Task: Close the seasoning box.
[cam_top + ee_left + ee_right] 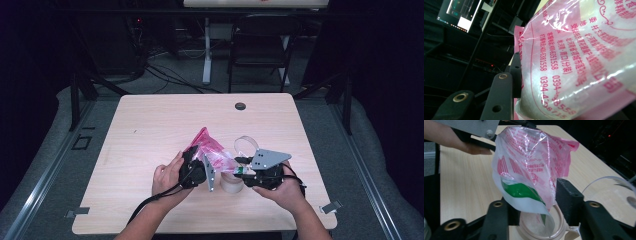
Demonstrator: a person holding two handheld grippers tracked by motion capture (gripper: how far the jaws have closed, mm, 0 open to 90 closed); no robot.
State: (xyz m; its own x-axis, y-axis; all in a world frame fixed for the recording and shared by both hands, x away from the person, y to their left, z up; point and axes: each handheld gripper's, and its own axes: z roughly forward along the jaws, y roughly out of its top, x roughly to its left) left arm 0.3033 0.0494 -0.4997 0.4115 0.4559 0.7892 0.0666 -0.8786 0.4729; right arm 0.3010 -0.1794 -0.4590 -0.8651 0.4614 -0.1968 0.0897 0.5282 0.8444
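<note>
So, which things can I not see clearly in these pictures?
- Cup, right gripper view: the bottom edge cuts it off and the bag covers part of it; the level of the white contents cannot be told.
- Left gripper, left gripper view: the bag hides one jaw.
- Bag print, high view: too small to read.
- Clear lid, high view: the right gripper covers its near edge.

Both hands low and close together: left gripper [199,170] fingers [499,100] clamped, right gripper [245,173] fingers [569,200] parted, forearms entering from below
</note>
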